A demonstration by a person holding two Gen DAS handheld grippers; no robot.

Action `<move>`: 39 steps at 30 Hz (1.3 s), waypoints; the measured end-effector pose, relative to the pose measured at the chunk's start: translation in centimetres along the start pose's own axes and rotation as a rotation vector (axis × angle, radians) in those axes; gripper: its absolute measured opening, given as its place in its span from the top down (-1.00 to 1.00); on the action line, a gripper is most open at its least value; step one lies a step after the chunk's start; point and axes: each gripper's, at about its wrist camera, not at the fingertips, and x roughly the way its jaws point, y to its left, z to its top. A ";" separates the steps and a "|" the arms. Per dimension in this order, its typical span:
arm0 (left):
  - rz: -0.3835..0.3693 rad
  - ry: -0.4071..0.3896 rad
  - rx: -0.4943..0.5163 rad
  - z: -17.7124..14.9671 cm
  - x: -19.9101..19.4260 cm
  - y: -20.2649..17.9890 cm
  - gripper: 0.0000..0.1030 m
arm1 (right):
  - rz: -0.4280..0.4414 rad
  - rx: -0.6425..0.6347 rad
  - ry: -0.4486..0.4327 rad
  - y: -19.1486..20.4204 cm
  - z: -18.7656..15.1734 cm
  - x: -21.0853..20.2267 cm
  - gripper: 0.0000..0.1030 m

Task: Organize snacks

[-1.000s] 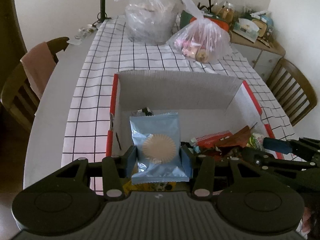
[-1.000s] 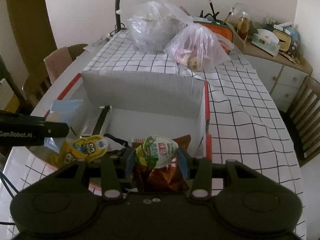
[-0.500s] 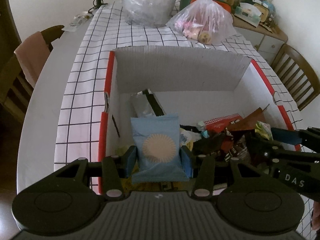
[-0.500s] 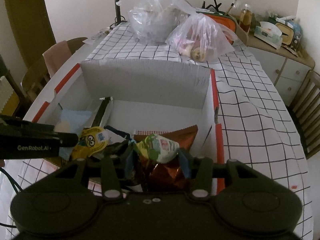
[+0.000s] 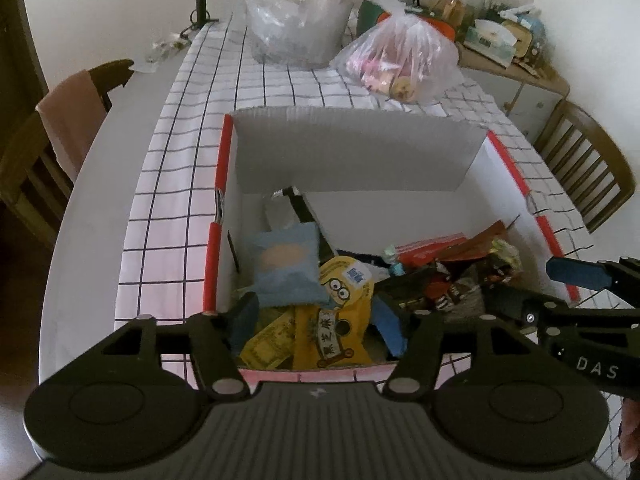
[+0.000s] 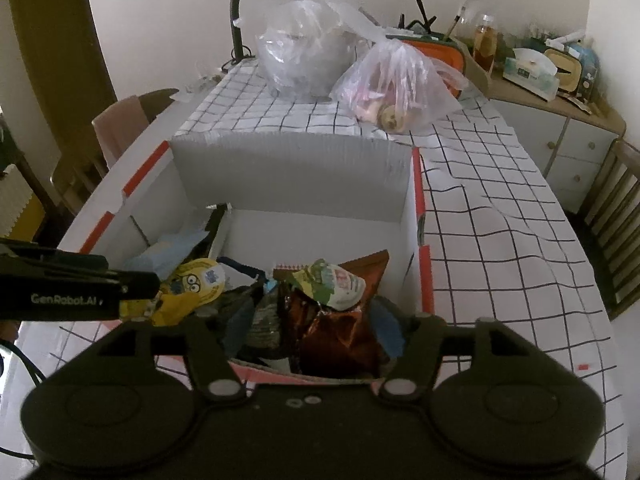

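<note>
Left wrist: both tongs (image 5: 316, 322) (image 6: 312, 326) just opened, apparently empty; box (image 5: 360, 152) back half bare.

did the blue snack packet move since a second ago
Yes. The blue snack packet left the left gripper, whose fingers just opened, and dropped into the box by its left wall.

Both grippers point steeply downward, side by side. The left gripper (image 5: 316, 320) has just been opening its jaws, nothing pressed between them. The right gripper (image 6: 312, 328) has likewise been opening, its jaws apart.
</note>
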 end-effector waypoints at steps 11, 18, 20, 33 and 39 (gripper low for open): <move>-0.014 -0.063 0.013 -0.5 -3.3 -1.3 -0.33 | 0.027 -0.001 -0.054 -0.1 -0.1 -3.2 -0.67; -0.020 -0.110 0.014 -1.1 -5.8 -1.9 -0.40 | 0.054 -0.008 -0.096 -0.2 -0.3 -5.8 -0.77; -0.026 -0.126 0.016 -1.4 -6.6 -2.0 -0.47 | 0.061 -0.010 -0.106 -0.3 -0.5 -6.5 -0.81; -0.053 -0.189 -0.002 -3.5 -10.5 -2.8 -0.89 | 0.072 0.021 -0.154 -1.1 -1.8 -10.3 -1.00; -0.052 -0.202 -0.007 -4.5 -11.8 -3.2 -0.91 | 0.094 0.026 -0.175 -1.2 -2.4 -11.8 -1.00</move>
